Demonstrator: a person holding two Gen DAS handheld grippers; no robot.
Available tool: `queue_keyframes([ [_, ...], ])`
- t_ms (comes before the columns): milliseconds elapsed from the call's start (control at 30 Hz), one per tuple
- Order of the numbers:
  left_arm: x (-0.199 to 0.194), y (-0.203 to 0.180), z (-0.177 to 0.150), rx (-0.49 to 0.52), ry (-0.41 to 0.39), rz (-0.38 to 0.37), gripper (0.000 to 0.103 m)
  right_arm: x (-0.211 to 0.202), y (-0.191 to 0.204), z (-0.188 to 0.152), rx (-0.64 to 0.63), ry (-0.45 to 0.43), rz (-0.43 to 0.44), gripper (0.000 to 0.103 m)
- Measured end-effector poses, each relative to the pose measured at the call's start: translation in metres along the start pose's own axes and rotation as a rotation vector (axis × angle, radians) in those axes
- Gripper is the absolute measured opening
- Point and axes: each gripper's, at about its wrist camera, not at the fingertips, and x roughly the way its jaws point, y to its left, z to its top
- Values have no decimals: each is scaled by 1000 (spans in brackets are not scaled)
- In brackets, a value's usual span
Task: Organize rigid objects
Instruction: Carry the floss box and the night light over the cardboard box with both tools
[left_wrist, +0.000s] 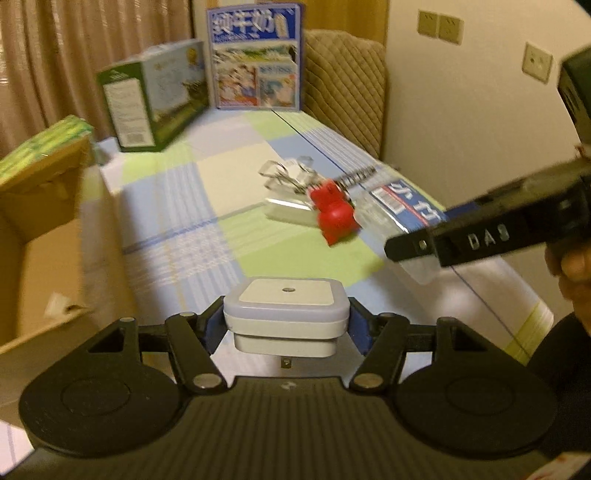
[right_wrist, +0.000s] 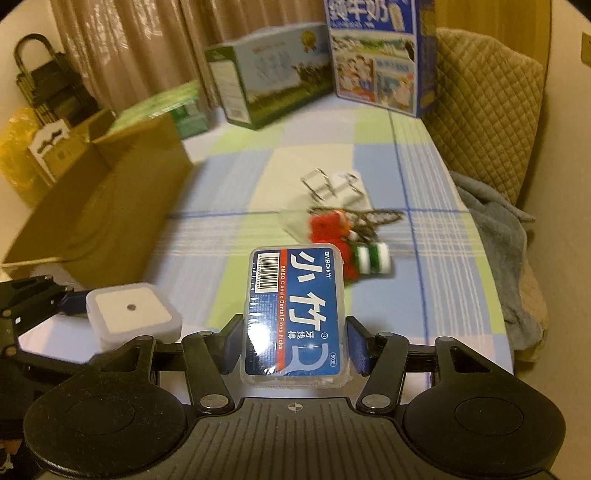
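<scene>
While both loads hang clear of the checked surface, the open cardboard box at left looks the likely destination. Right tool grips the floss pick case by its long sides; left tool clamps the white plug-in night light, prongs downward. Beyond, the red toy and wire clips are blurred; box interior is hidden.

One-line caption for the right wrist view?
Right gripper clamps a clear plastic dental floss pick box above the checked tablecloth, open cardboard box nearby.
</scene>
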Motion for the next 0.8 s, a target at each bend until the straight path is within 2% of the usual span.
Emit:
queue_keyframes([
  [367, -71, 45, 5, -51, -81, 114, 62, -28, 73, 11, -72, -53, 87, 54],
  [600, -104, 93, 6, -99, -122, 191, 62, -27, 118, 27, -132, -70, 143, 54],
  [800, -118, 145, 3, -122, -122, 260, 62, -12, 156, 46, -172, -70, 199, 54],
])
